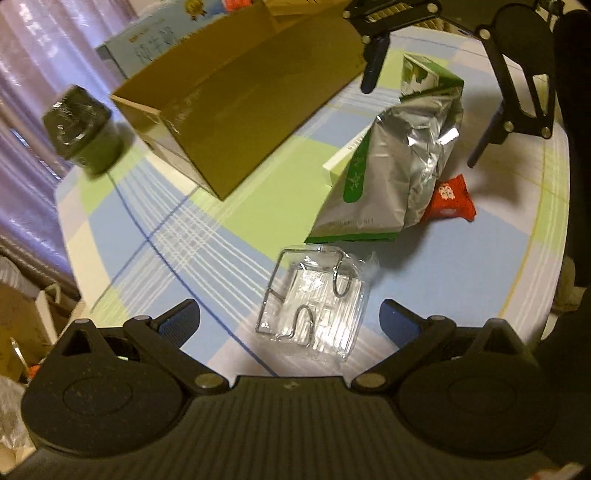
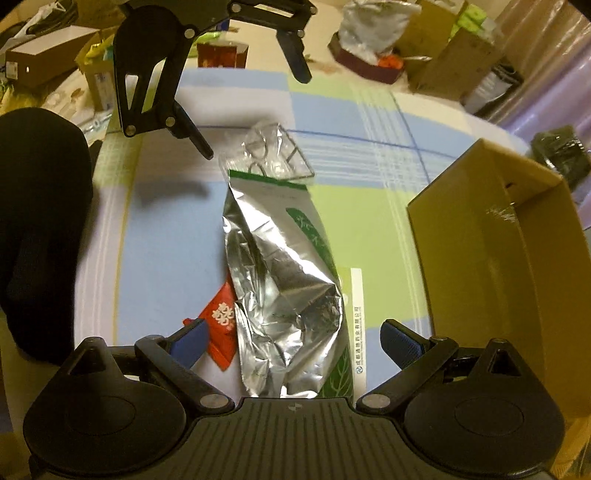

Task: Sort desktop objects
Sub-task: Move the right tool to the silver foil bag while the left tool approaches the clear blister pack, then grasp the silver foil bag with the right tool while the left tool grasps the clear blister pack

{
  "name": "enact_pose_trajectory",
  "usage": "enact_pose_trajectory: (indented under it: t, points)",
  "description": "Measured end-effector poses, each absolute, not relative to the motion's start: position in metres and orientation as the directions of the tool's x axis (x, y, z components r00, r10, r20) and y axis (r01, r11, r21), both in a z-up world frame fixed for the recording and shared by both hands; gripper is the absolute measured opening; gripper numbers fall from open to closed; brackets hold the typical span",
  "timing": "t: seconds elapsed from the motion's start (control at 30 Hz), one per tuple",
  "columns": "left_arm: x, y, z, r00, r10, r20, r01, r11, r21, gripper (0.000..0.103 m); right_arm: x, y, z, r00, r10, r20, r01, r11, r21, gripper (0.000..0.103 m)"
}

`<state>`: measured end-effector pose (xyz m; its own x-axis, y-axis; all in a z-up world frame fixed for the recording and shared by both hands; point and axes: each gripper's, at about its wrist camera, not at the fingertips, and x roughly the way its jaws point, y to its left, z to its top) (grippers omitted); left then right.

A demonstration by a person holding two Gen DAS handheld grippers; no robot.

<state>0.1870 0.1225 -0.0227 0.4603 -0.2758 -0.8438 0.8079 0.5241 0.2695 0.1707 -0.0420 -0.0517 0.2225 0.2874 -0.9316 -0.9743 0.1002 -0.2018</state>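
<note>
A clear plastic packet of metal hooks (image 1: pixel 314 306) lies on the checked tablecloth (image 1: pixel 207 236), right in front of my open left gripper (image 1: pixel 290 317), whose fingers stand either side of it without touching. Beyond it a crumpled silver-and-green foil bag (image 1: pixel 399 173) rests on a green-and-white box (image 1: pixel 341 162), with a red sachet (image 1: pixel 452 199) beside it. My right gripper (image 2: pixel 295 343) is open, low over the foil bag (image 2: pixel 280 280); the red sachet (image 2: pixel 221 317) is by its left finger. An open cardboard box (image 2: pixel 498 258) stands to its right.
A dark wrapped jar (image 1: pixel 83 125) stands near the table edge behind the cardboard box (image 1: pixel 240 103). A light blue carton (image 1: pixel 147 40) sits farther back. A person's black sleeve (image 2: pixel 37 221) fills the left side. Boxes and bags (image 2: pixel 373 33) crowd the floor beyond the table.
</note>
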Motion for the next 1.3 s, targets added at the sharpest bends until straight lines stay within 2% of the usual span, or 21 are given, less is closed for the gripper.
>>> enact_pose_trajectory:
  t: [0.2, 0.3, 0.47, 0.7, 0.8, 0.83, 0.9, 1.3]
  points:
    - [0.201, 0.113, -0.038, 0.400, -0.295, -0.868, 0.856, 0.458, 0.240, 0.099, 0.179, -0.037, -0.063, 0.172, 0.267, -0.948, -0.984, 0.090, -0.153, 0.093]
    - [0.212, 0.109, -0.046, 0.351, -0.301, -0.887, 0.869, 0.458, 0.189, 0.094, 0.182, -0.039, -0.065, 0.152, 0.280, -0.948, -0.987, 0.094, -0.130, 0.085]
    - [0.222, 0.107, -0.056, 0.309, -0.315, -0.897, 0.875, 0.463, 0.139, 0.092, 0.189, -0.040, -0.066, 0.132, 0.290, -0.948, -0.989, 0.097, -0.108, 0.072]
    - [0.231, 0.110, -0.062, 0.253, -0.334, -0.908, 0.878, 0.473, 0.071, 0.072, 0.193, -0.043, -0.061, 0.115, 0.304, -0.946, -0.990, 0.110, -0.085, 0.061]
    - [0.233, 0.109, -0.062, 0.239, -0.335, -0.911, 0.877, 0.477, 0.054, 0.067, 0.195, -0.045, -0.060, 0.110, 0.310, -0.944, -0.990, 0.115, -0.078, 0.059]
    - [0.233, 0.109, -0.061, 0.238, -0.338, -0.911, 0.878, 0.476, 0.053, 0.058, 0.194, -0.045, -0.060, 0.112, 0.310, -0.944, -0.990, 0.112, -0.081, 0.059]
    - [0.234, 0.111, -0.056, 0.232, -0.355, -0.905, 0.874, 0.484, 0.034, 0.051, 0.193, -0.044, -0.060, 0.115, 0.309, -0.944, -0.990, 0.112, -0.084, 0.059]
    - [0.242, 0.113, -0.058, 0.220, -0.393, -0.893, 0.830, 0.557, -0.041, 0.051, 0.192, -0.043, -0.061, 0.122, 0.310, -0.943, -0.989, 0.114, -0.091, 0.062]
